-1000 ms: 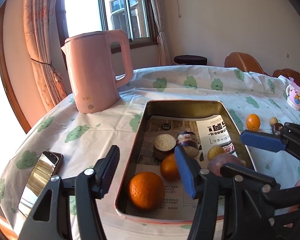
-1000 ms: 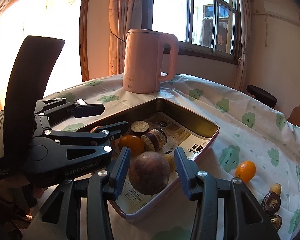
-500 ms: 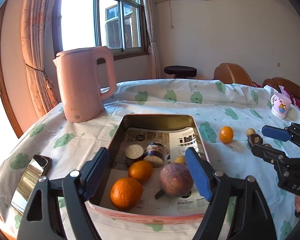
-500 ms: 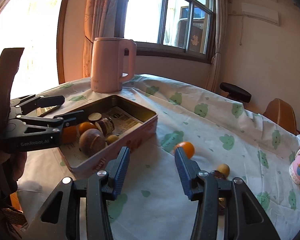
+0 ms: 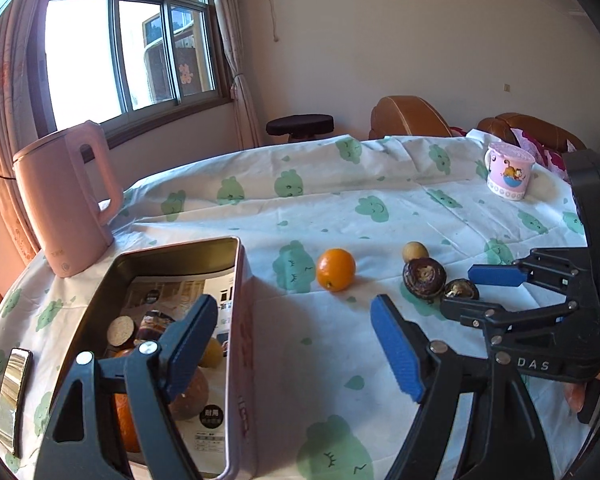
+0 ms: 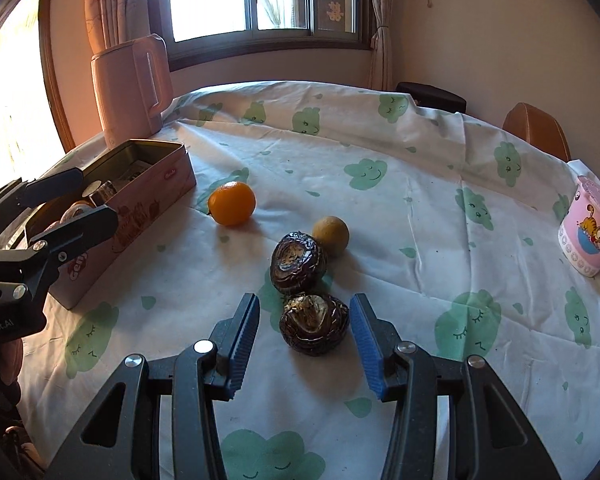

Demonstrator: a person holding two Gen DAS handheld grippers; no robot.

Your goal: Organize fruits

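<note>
Right gripper (image 6: 305, 338) spread, straddling a dark fruit (image 6: 314, 325) without touching. Left gripper (image 5: 296, 346) spread, empty; only its view shows the tin's (image 5: 236, 312) contents, at nine o'clock.

Strong daylight pours in through the window (image 5: 128, 44) — its panes are blown out to near white in both views, and the far left edge of the right wrist view is washed out the same way. The curtain (image 6: 100, 0) and window frame glow warm orange. On the bench the cloth (image 6: 380, 208) is evenly lit, with soft shadows falling beside the orange (image 6: 232, 203) and toward the camera from the tin (image 5: 236, 280). Both pictures are sharp at centre; the fisheye bends the walls and bench edge, and dark vignetting fills the corners.
</note>
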